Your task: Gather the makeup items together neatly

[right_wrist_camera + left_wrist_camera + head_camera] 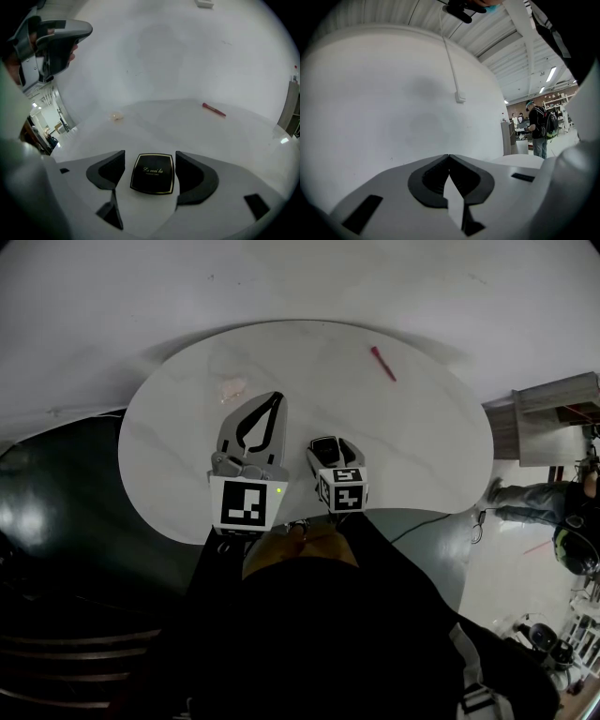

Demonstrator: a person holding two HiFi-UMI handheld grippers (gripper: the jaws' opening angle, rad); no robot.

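Note:
A black compact (152,173) with gold lettering lies flat on the white table (422,446), between the jaws of my right gripper (150,157). The jaws stand open on either side of it with small gaps. In the head view the compact (325,450) shows as a dark patch inside the right gripper (323,441). A red pencil (382,363) lies at the table's far right, also seen as a red pencil (214,109) ahead of the right gripper. My left gripper (277,397) is shut and empty, held above the table; in its own view, the left gripper (449,157) faces a white wall.
A small pale pad (232,387) rests on the table's far left, ahead of the left gripper; the pad (116,116) shows in the right gripper view too. A person (548,502) stands on the floor at the right beside a cabinet (548,418).

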